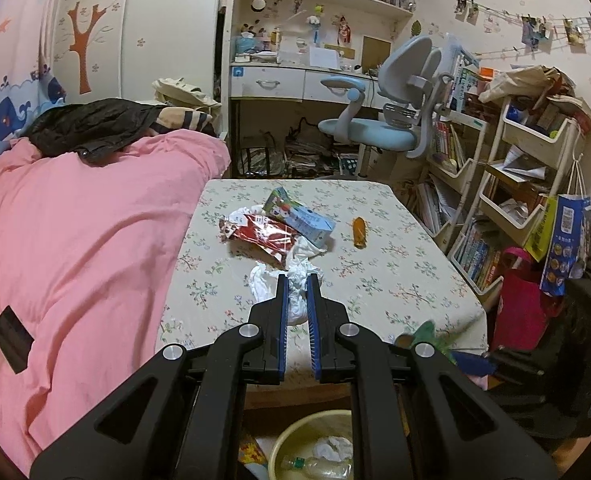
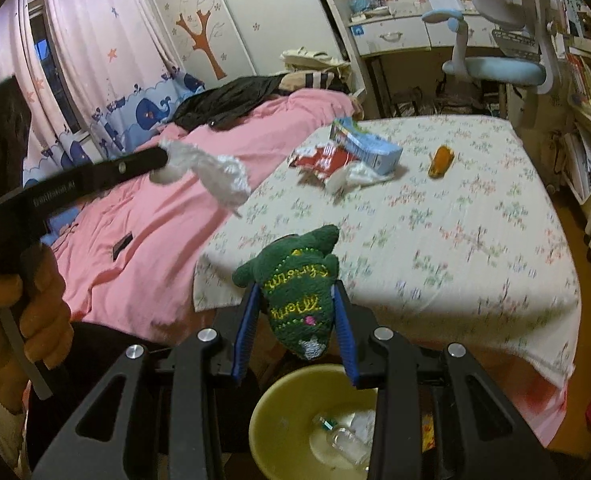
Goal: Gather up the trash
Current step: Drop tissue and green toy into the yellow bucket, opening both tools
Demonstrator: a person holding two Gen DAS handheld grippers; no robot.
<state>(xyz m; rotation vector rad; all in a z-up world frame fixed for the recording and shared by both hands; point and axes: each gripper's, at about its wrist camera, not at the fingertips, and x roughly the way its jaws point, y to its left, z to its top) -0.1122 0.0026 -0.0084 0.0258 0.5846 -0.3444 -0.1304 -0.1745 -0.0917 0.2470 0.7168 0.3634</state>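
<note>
My left gripper (image 1: 297, 280) is shut on a crumpled white tissue (image 1: 295, 304) and holds it over the near part of the floral-cloth table (image 1: 395, 280). In the right wrist view that left gripper (image 2: 163, 164) hangs over the pink bed edge with the tissue (image 2: 219, 176) dangling from it. My right gripper (image 2: 296, 288) is shut on a green plush piece with yellow stitching (image 2: 295, 280), above a yellow bin (image 2: 279, 392). The bin (image 1: 295, 426) holds a clear bottle and tissue. A red wrapper (image 1: 263, 236), a blue carton (image 1: 299, 216) and an orange item (image 1: 360, 232) lie on the table.
A pink-covered bed (image 1: 75, 240) runs along the table's left side. A blue desk chair (image 1: 379, 120) and desk stand behind the table. Shelves of books (image 1: 507, 200) and hanging bags (image 1: 563, 240) crowd the right. A hand (image 2: 43, 304) grips the left tool's handle.
</note>
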